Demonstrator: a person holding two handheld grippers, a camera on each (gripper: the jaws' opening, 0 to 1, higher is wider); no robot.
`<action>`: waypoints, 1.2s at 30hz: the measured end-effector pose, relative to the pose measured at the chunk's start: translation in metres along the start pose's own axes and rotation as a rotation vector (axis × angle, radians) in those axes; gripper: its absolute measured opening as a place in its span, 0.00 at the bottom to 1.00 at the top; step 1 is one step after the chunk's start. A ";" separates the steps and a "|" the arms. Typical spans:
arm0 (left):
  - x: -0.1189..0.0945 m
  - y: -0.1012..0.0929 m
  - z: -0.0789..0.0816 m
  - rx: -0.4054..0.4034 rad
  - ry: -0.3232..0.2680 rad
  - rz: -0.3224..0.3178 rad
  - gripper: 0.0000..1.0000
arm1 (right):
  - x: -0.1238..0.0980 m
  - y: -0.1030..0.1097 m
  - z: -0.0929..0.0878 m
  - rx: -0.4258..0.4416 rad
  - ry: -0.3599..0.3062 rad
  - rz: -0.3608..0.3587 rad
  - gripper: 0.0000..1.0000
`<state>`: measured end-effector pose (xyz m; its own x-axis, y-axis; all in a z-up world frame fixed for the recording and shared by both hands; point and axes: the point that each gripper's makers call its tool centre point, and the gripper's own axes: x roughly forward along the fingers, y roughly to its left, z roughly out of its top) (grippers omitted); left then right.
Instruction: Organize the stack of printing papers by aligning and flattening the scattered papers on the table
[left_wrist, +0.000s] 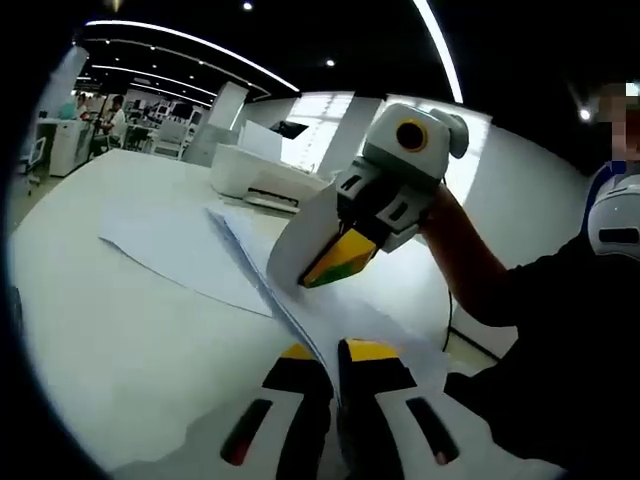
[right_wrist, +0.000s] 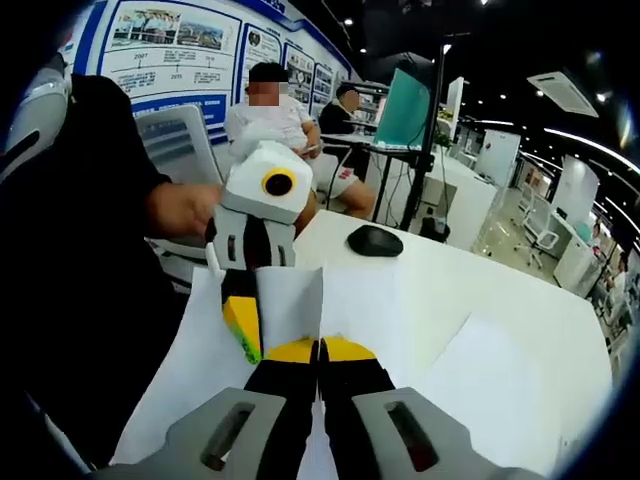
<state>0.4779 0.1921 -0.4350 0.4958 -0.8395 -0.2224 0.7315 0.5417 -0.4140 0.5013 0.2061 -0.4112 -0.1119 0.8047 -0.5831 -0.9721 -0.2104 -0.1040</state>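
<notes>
1. In the left gripper view, the left gripper (left_wrist: 335, 350) at 6 o'clock has its yellow-tipped jaws pressed together on the raised edge of the stack of white printing papers (left_wrist: 300, 300).
2. The right gripper (left_wrist: 335, 262), at 1 o'clock from it, clamps the same stack.
3. In the right gripper view, its jaws are together on the paper edge.
4. More loose white sheets (left_wrist: 165, 245) lie on the white table (left_wrist: 100, 340).
5. A black computer mouse (right_wrist: 374, 240) rests at 12 o'clock.

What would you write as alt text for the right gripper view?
The right gripper, shut on the stack of papers, holds it on edge over a white table, while the left gripper clamps the same stack. A black mouse lies beyond, with seated people behind.
</notes>
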 end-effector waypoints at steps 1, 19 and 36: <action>0.000 0.001 0.000 -0.002 -0.003 0.007 0.07 | 0.000 -0.003 0.001 -0.001 -0.006 -0.005 0.00; -0.011 0.005 0.005 0.003 -0.035 0.022 0.07 | -0.018 -0.027 0.009 0.044 -0.128 -0.149 0.12; -0.026 0.006 0.007 0.042 -0.041 0.017 0.07 | -0.045 -0.043 -0.003 0.185 -0.286 -0.298 0.15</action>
<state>0.4726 0.2177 -0.4259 0.5266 -0.8281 -0.1921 0.7415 0.5580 -0.3726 0.5486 0.1770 -0.3829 0.1509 0.9416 -0.3012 -0.9882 0.1353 -0.0724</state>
